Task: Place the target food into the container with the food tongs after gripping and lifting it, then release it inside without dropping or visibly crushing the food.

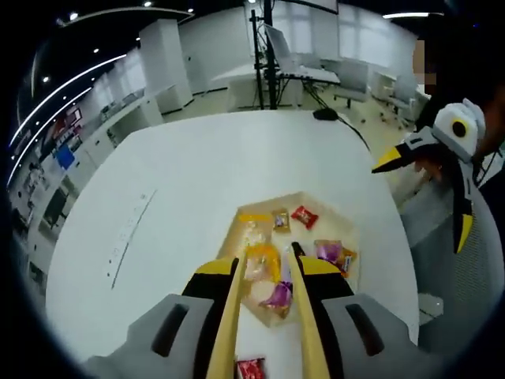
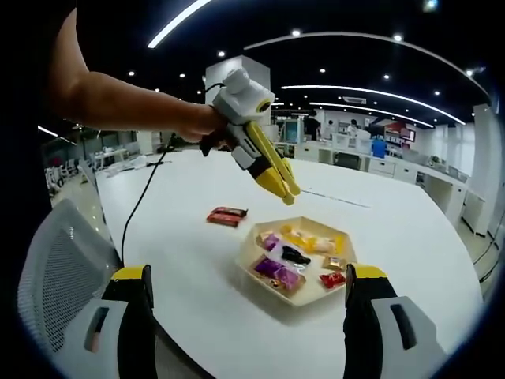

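A hexagonal beige tray (image 1: 319, 207) (image 2: 260, 278) on the white table holds several wrapped snacks in yellow, purple and red. A red snack packet (image 1: 251, 369) (image 2: 227, 215) lies on the table outside the tray. My left gripper (image 1: 266, 264) (image 2: 267, 162) is shut on yellow food tongs (image 1: 230, 316) (image 2: 284, 185). The tong tips stand slightly apart above the tray, with nothing between them. My right gripper (image 2: 249, 272) (image 1: 422, 197) hovers on the tray's other side, jaws wide open and empty.
The white table (image 1: 197, 174) (image 2: 394, 221) is bare around the tray. A grey mesh chair (image 2: 55, 268) (image 1: 461, 284) stands at its edge, and a black cable (image 2: 142, 197) crosses the top. Desks and office furniture stand farther off.
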The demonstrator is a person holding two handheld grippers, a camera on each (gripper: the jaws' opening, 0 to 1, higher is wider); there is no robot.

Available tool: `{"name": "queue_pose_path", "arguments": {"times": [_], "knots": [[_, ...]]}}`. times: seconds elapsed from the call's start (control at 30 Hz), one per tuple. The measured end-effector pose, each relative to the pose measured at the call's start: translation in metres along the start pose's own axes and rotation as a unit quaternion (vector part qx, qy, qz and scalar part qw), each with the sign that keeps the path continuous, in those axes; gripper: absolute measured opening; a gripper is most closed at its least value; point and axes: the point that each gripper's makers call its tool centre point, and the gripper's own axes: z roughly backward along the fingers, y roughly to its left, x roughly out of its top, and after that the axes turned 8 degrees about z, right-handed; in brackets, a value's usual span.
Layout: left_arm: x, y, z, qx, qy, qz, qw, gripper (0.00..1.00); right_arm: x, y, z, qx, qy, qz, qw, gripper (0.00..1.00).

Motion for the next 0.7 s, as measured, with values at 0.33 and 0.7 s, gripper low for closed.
{"name": "queue_pose_path", "arguments": {"times": [0.33, 0.7], "knots": [[-0.032, 0.022, 0.041, 0.044, -0.014, 0.032, 0.9984, 0.25, -0.002, 0.002, -0.001, 0.005, 0.005, 0.001, 1.0, 1.0], [-0.077, 0.036, 0.074, 0.081, -0.015, 0.064, 0.9945, 0.25, -0.004, 0.003, -0.001, 0.008, 0.011, 0.001, 0.9999, 1.0]]}}
